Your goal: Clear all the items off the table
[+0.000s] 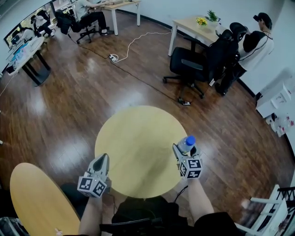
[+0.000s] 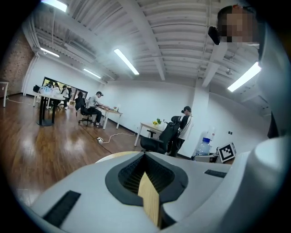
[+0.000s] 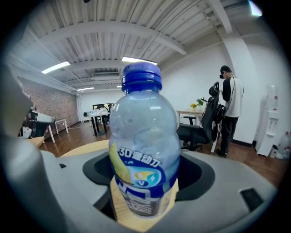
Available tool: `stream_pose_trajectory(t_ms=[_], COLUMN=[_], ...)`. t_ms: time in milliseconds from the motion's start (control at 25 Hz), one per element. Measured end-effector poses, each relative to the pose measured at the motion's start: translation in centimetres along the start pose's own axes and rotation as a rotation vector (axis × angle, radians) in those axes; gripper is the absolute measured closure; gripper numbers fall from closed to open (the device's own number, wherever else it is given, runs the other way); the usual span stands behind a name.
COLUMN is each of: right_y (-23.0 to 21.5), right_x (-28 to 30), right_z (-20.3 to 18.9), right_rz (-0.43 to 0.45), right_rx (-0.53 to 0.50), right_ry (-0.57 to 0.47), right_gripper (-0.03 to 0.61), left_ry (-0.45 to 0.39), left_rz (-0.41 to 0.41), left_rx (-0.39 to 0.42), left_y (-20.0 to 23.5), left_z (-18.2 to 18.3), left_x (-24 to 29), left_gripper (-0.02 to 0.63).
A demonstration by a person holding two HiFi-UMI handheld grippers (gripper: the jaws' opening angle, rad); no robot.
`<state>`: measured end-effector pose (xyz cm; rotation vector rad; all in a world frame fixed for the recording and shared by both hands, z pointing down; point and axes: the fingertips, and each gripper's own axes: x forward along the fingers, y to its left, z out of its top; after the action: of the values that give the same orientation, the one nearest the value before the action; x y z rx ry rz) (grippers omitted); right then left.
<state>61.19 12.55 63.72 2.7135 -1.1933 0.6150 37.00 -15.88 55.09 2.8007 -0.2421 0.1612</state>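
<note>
Bottle [image 3: 143,145] in right tool [image 1: 184,151] at table [image 1: 138,143] edge; left tool [image 1: 102,160] closed.

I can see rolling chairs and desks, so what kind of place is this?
Probably an open office. A black rolling chair stands by a desk with a plant, a person sits at another desk, and a power strip lies on the wooden floor.

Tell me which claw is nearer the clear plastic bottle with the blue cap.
Right. The right claw grips the bottle; the left claw, shut and empty, is across the round yellow table.
</note>
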Motion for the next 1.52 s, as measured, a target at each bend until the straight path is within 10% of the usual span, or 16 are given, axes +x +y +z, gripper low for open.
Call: stream_pose_trajectory(t_ms=[680,1520], right_y=[0.7,1.4], right_x=[1.0,-6.0], right_z=[-2.6,1.0], right_rz=[-0.039,0.040], right_rx=[0.011,-0.080], right_ry=[-0.023,-0.105], right_gripper=[0.196,0.155], left_ry=[0.168,-0.017], left_rz=[-0.073,-0.067], left_rx=[-0.077,-0.039], left_y=[-4.3,-7.4], left_z=[-6.8,-1.7], left_x=[2.8,2.6], left_gripper=[0.613,0.614])
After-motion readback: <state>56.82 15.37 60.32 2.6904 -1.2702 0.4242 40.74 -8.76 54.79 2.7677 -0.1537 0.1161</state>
